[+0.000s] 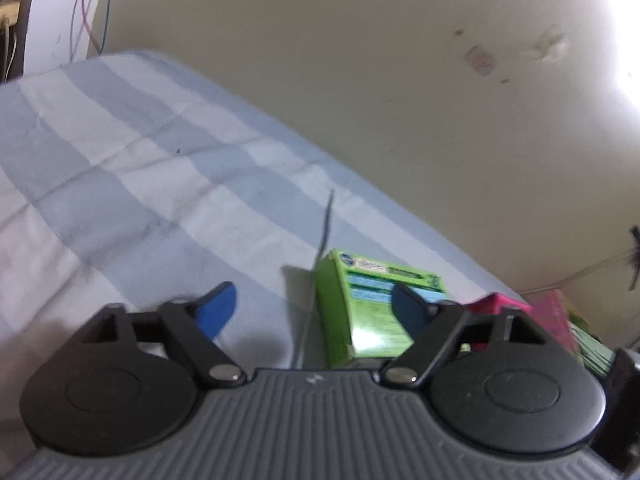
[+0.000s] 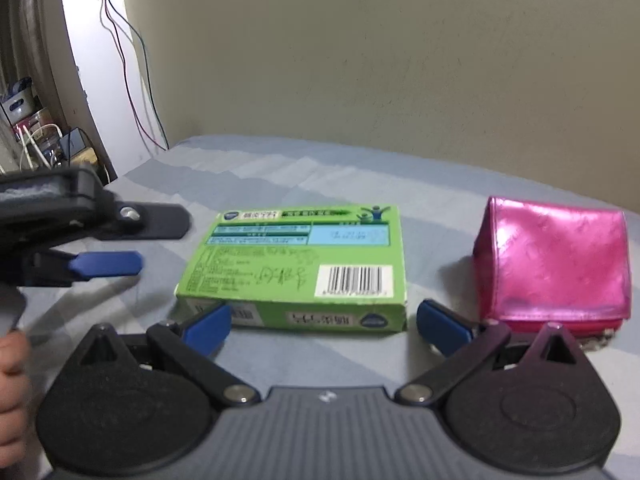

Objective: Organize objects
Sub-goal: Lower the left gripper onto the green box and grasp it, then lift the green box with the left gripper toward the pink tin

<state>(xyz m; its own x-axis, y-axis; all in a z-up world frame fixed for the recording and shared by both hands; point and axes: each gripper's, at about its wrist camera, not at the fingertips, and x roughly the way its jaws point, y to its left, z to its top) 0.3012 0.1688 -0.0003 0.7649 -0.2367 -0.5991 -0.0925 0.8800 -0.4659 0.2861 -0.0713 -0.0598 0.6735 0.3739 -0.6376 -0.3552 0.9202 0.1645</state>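
Observation:
A green carton (image 2: 296, 264) lies flat on the striped bed sheet (image 2: 360, 176), barcode side up. To its right stands a shiny pink pouch (image 2: 556, 256). My right gripper (image 2: 324, 322) is open, its blue pads (image 2: 206, 326) just short of the carton's near edge. My left gripper (image 2: 160, 240) comes in from the left, apart from the carton. In the left wrist view the left gripper (image 1: 312, 294) is open. The green carton (image 1: 360, 312) sits partly between its fingers, close to the right pad (image 1: 408, 308), with no pad pressing on it. The pink pouch (image 1: 500, 304) shows behind that finger.
A cream wall (image 2: 400, 80) runs along the bed's far side. Cables (image 2: 128, 60) hang at the back left beside cluttered shelves (image 2: 24, 120). A thin grey strand (image 1: 324, 240) stands left of the carton. A person's hand (image 2: 10, 392) shows at the left edge.

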